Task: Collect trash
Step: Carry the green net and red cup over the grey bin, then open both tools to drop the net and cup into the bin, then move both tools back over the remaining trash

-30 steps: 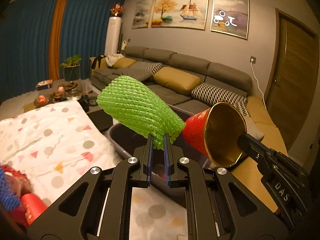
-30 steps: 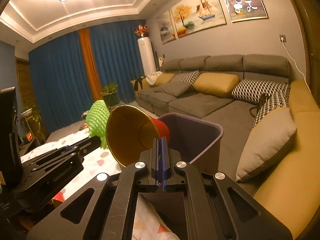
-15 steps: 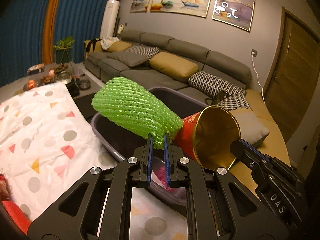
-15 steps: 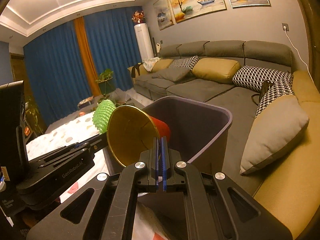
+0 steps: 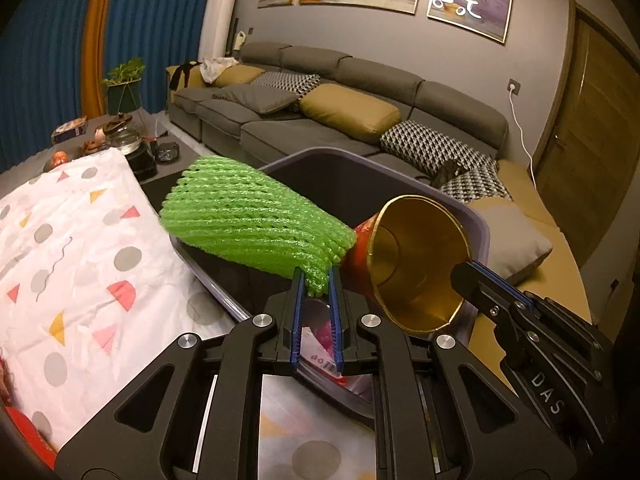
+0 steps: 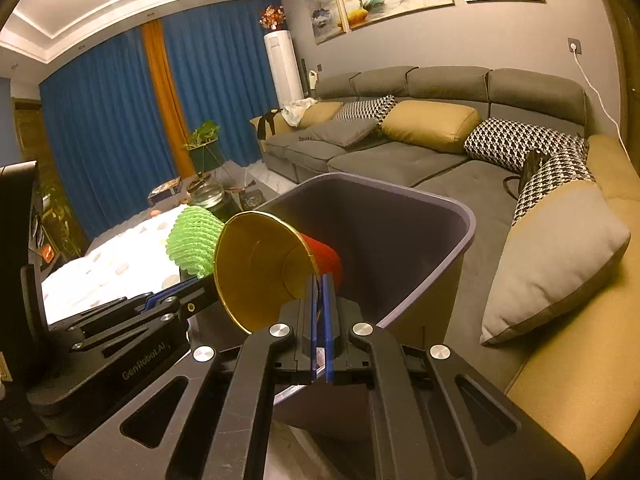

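My left gripper [image 5: 316, 276] is shut on a green foam fruit net [image 5: 256, 218], held over the near rim of a grey-purple trash bin [image 5: 478, 226]. My right gripper [image 6: 320, 280] is shut on the rim of a red paper cup with a gold inside [image 6: 260, 268], held over the same bin [image 6: 460, 248]. The cup [image 5: 416, 264] lies on its side just right of the net, and the two touch or nearly touch. The net also shows in the right wrist view [image 6: 192, 244]. Some trash [image 5: 324, 332] lies in the bin's bottom.
A table with a white cloth with coloured shapes [image 5: 68, 248] lies left of the bin. A grey sofa with yellow and patterned cushions [image 5: 348, 112] runs behind and to the right. A low table with a glass pot [image 5: 120, 140] stands far left.
Both grippers have moved forward and tilted down with their loads, so the net and cup now hang over the bin's opening. Both grips are unchanged.
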A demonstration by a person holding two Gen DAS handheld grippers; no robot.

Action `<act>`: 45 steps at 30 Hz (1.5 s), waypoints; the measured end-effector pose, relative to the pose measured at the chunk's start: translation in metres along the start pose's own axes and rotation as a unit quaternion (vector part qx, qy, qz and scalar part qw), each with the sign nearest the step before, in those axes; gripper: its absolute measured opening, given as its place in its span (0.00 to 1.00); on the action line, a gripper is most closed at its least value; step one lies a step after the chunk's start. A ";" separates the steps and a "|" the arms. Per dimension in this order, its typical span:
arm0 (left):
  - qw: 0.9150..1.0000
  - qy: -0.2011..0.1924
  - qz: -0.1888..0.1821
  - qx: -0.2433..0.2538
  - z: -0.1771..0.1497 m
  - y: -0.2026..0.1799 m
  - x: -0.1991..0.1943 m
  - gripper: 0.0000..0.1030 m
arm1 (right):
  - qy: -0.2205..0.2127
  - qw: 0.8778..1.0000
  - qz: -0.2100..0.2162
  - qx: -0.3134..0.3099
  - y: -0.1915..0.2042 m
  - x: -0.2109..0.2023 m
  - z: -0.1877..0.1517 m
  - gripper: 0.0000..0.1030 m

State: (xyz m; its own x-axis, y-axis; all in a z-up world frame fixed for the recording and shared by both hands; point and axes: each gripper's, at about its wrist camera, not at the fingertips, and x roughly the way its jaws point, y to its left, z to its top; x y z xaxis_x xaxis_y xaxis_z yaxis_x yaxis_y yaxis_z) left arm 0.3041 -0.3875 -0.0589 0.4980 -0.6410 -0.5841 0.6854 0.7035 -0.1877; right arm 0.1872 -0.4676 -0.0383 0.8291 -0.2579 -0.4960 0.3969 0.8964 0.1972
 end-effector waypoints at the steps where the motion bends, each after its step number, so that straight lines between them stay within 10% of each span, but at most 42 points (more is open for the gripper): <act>1: 1.000 0.002 0.002 0.001 0.000 -0.001 0.001 0.11 | 0.001 1.000 0.000 0.000 0.000 0.001 0.000 0.03; 7: 1.000 0.014 0.000 0.006 0.001 0.001 0.005 0.18 | 0.012 1.000 0.001 0.005 -0.003 0.008 0.001 0.04; 13: 1.000 0.003 0.005 -0.012 0.001 0.010 -0.003 0.63 | 0.017 1.000 -0.004 0.009 -0.007 0.012 0.002 0.07; 18: 1.000 -0.004 0.006 -0.020 0.003 0.013 -0.008 0.74 | 0.020 1.000 -0.006 0.013 -0.009 0.015 0.000 0.12; 45: 0.994 -0.045 0.084 -0.048 -0.027 0.025 -0.097 0.88 | -0.027 0.998 -0.041 -0.032 0.004 -0.036 -0.011 0.83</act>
State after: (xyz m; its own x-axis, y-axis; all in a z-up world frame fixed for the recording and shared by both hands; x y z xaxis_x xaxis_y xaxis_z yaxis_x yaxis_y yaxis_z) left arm 0.2584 -0.2997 -0.0279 0.6493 -0.5334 -0.5421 0.5363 0.8265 -0.1709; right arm 0.1543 -0.4505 -0.0290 0.8153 -0.3487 -0.4622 0.4397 0.8923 0.1025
